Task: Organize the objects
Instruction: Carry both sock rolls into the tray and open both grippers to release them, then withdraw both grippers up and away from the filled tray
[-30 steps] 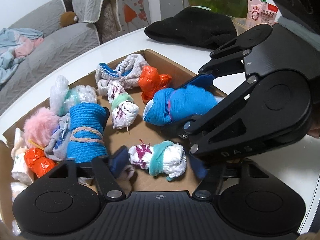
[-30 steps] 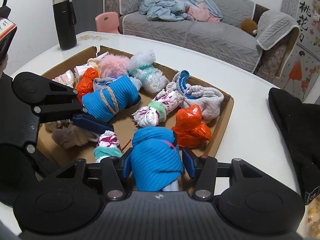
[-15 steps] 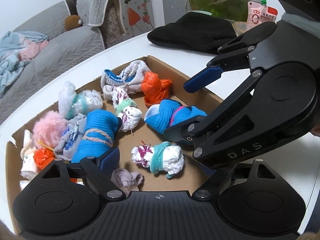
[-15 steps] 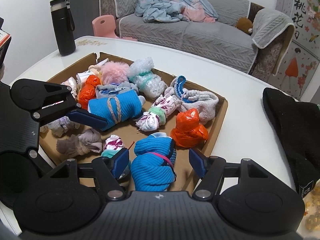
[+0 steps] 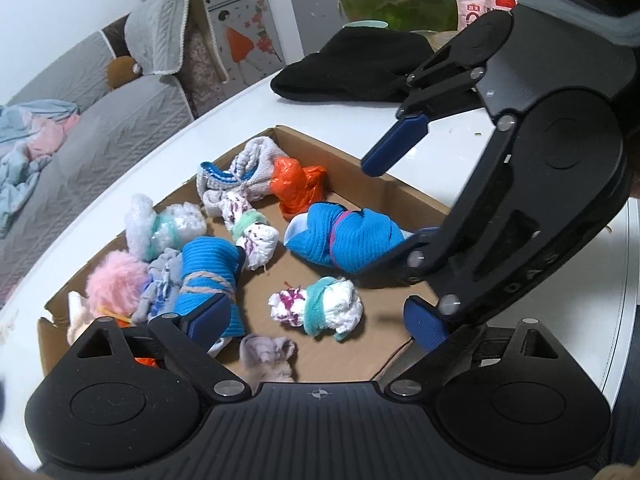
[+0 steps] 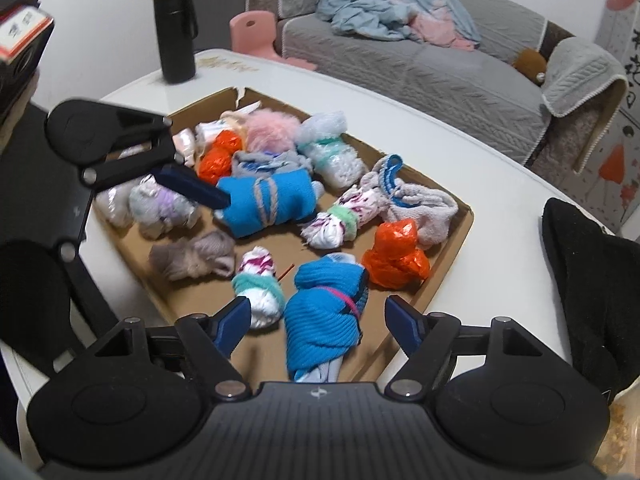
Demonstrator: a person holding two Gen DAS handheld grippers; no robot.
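Between spread right gripper (image 6: 318,322) fingers, ribbed blue knit bundle (image 6: 324,316).

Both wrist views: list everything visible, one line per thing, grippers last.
cardboard tray: 1, brown, on the white table
blue bundles: 2, one with pink band between the right gripper's fingers, one tied with string mid-tray
orange bundles: 2, one at the tray's right edge, one far left
white bundles with teal bands: 2, tray centre
pink fluffy bundle: 1, far side
black garment: 1, on table right of tray
black flask: 1, far table corner
left gripper: open, over tray
right gripper: open, astride the pink-banded bundle
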